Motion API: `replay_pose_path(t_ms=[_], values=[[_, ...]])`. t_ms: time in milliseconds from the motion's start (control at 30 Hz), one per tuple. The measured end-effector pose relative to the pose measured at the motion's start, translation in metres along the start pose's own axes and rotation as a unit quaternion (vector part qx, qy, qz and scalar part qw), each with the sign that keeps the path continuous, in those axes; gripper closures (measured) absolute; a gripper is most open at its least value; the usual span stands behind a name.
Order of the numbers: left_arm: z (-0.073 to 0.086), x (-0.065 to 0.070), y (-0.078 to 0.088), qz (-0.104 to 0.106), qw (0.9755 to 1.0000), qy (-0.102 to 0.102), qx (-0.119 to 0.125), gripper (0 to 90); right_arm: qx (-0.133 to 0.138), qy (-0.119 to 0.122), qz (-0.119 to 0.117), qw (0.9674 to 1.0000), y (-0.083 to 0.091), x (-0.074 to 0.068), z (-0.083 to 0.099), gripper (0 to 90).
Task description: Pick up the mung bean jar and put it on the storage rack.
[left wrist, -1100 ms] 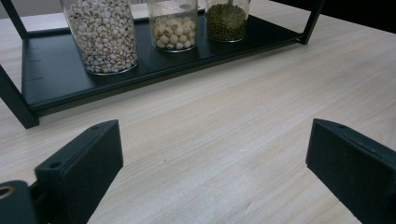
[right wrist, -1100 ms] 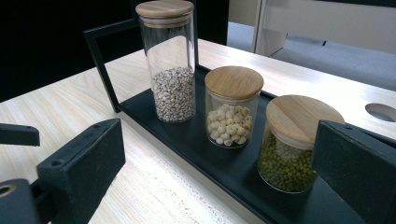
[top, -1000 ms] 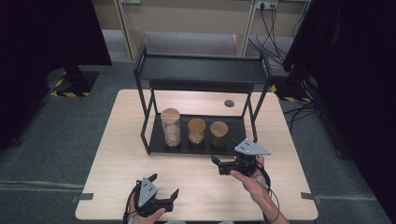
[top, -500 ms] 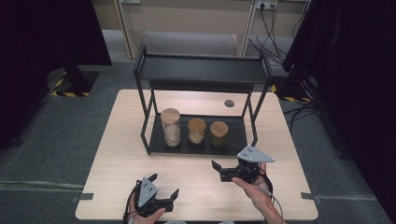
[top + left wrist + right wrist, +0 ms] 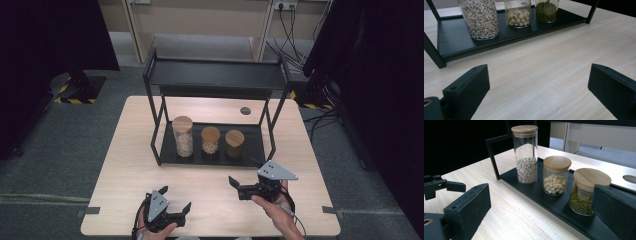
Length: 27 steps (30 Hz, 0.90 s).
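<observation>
The right gripper (image 5: 238,182) is drawing back from the rack (image 5: 215,155), its jaws gaping and empty like the left gripper's (image 5: 175,199), seemingly lining up on the green-bean jar (image 5: 587,192).

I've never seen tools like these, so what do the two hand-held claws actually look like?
Each is a black hand-held unit. The left claw and the right claw both end in two flat, blocky black jaws with small holes near the base, seen in the gripper views. A grey three-cornered plate dotted with small holes sits on top of each. Thin black cables trail back along the hands.
</observation>
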State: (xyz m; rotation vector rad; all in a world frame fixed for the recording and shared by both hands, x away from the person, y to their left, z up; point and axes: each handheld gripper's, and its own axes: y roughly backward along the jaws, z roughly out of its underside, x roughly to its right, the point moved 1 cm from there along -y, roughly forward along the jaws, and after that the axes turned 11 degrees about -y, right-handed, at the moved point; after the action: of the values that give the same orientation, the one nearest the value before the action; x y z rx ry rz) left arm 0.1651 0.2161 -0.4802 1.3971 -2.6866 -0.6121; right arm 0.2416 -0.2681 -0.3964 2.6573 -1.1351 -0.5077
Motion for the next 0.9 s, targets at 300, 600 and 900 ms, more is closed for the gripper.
replay_pose_path(t_ms=[300, 600, 900], values=[[0.000, 0.000, 0.000, -0.001, 1.0000, -0.001, 0.000, 3.4, 0.002, -0.004, 0.007, 1.0000, 0.006, 0.003, 0.006, 3.3], [0.000, 0.001, -0.001, 0.000, 1.0000, -0.001, -0.002, 3.4, 0.008, -0.014, 0.006, 0.9999, 0.015, 0.007, 0.018, 3.2], [0.000, 0.001, -0.001, -0.001, 1.0000, 0.000, -0.001, 3.4, 0.001, -0.017, -0.009, 0.9998, 0.016, 0.007, 0.028, 3.2]])
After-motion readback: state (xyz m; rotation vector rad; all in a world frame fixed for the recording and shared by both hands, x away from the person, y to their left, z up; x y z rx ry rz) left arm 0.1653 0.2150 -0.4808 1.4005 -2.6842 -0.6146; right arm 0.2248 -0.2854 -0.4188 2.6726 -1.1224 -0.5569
